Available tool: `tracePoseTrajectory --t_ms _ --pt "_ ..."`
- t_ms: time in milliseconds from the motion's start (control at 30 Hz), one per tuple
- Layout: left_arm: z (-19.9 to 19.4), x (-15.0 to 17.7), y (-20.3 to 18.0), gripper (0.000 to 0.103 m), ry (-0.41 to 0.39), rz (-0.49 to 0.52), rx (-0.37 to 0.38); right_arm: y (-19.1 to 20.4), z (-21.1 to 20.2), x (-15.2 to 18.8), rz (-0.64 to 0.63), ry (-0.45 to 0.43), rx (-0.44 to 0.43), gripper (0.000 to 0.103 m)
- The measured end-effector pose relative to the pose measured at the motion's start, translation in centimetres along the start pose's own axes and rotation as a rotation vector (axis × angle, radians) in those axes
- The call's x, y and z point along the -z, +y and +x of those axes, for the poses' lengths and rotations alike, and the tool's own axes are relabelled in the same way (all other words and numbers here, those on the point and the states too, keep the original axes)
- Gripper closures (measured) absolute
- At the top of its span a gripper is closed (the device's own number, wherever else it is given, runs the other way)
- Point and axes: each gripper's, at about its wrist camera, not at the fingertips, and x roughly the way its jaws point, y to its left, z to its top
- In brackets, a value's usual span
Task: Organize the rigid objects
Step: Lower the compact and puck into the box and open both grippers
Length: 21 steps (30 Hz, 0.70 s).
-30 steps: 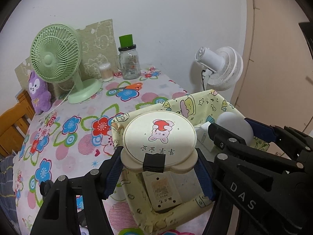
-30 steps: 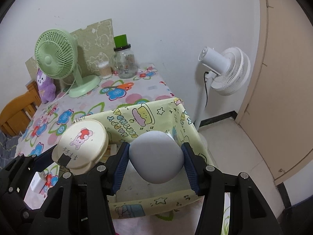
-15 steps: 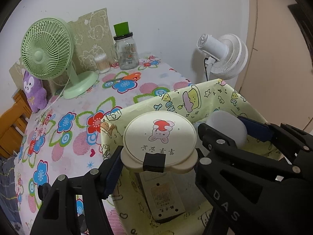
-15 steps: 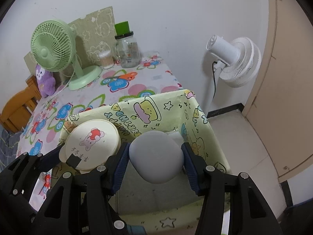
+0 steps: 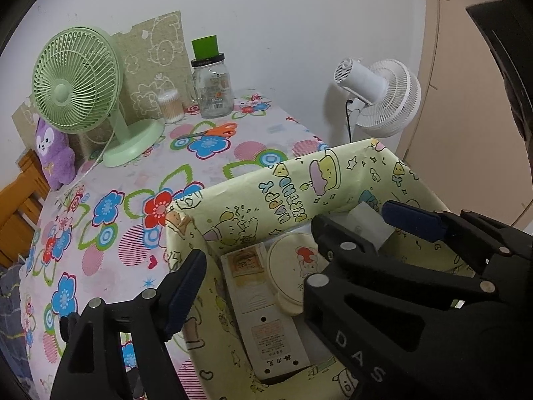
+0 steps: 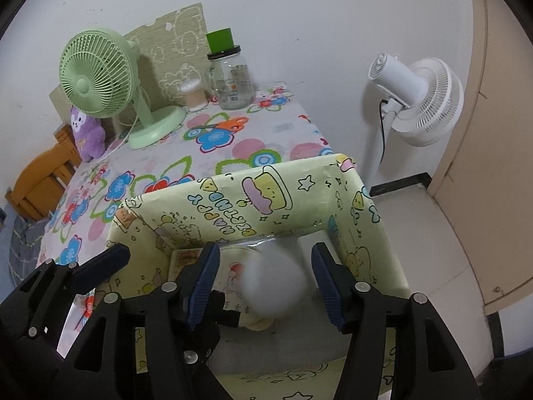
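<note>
Both tongs hang over a yellow cartoon-print storage box (image 5: 299, 180) that stands at the near edge of the floral tabletop (image 5: 133, 180). The left tongs (image 5: 253, 260) are spreading apart with nothing between the pads; the round cream case with the cartoon print (image 5: 293, 266) lies free on the box floor, leaning partly on a long white remote-like device (image 5: 266, 320) that lies flat beside it. The right tongs (image 6: 265, 280) are likewise opening, and the pale grey rounded object (image 6: 273, 286) sits blurred between the pads, no longer pressed by either, low inside the box and overlapping the cream case in the right wrist view. A white block (image 5: 366, 223) rests against the far inner wall of the box. Farther back on the tabletop stand a green desk fan (image 5: 83, 86), a glass jar with a green cap (image 5: 213, 90), and orange-handled scissors (image 5: 213, 131).
</note>
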Motion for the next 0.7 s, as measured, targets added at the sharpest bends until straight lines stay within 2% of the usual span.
tracePoseTrajectory --t_ms 100,133,167,333,467,700 --pt "-0.3 0.1 0.1 0.022 -0.001 0.004 0.008 0.2 -0.4 0.1 0.005 -0.005 0.009 0.028" --pt "-0.4 0.1 0.1 0.022 0.000 0.004 0.008 0.1 -0.6 0.2 0.010 -0.006 0.008 0.019" --pt "-0.5 0.2 0.0 0.022 0.000 0.004 0.008 0.0 -0.7 0.3 0.019 -0.004 0.004 0.016" --pt "-0.9 0.4 -0.1 0.022 0.000 0.008 0.010 0.0 -1.4 0.8 0.027 0.001 0.009 0.015" --pt "-2.1 0.9 -0.2 0.021 -0.018 0.007 0.010 0.4 -2.5 1.2 0.022 -0.022 0.012 0.009" --pt "-4.1 1.8 0.5 0.019 -0.048 -0.003 0.001 1.5 -4.3 2.0 0.012 -0.053 0.011 0.006"
